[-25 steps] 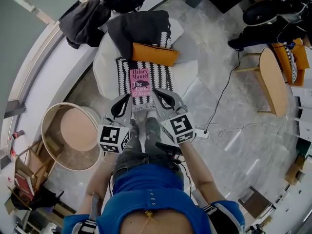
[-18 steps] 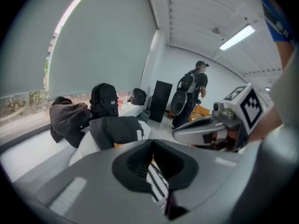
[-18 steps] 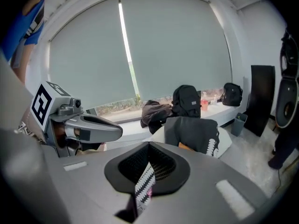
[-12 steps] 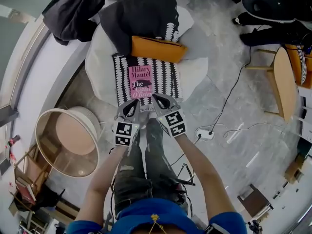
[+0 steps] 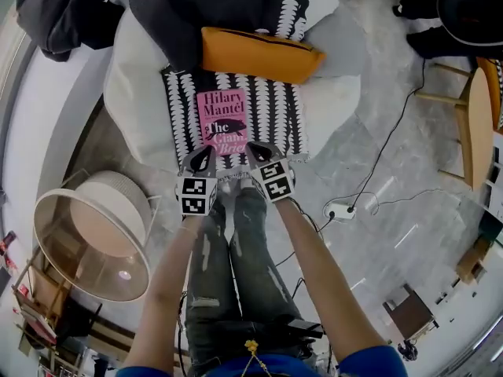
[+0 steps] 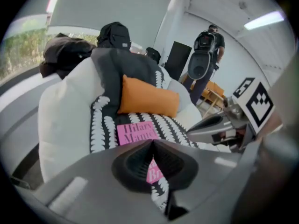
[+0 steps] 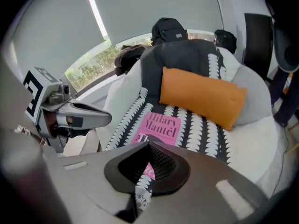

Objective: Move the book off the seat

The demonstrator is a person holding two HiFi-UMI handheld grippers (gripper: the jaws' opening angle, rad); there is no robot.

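A pink book lies flat on the black-and-white patterned cover of a white cushioned seat. An orange cushion rests just behind it. My left gripper is shut and empty, its tip at the book's near left corner. My right gripper is also shut and empty, at the near right corner. In the left gripper view the book shows just past the closed jaws. The right gripper view has the book beyond the closed jaws. I cannot tell whether either tip touches the book.
A round wicker side table stands left of my legs. A power strip with a cable lies on the floor at right. Dark clothing is heaped behind the seat. A person stands further back in the room.
Both grippers have moved forward from in front of the seat to the book's near edge. They stayed shut. The book has not moved on the seat.
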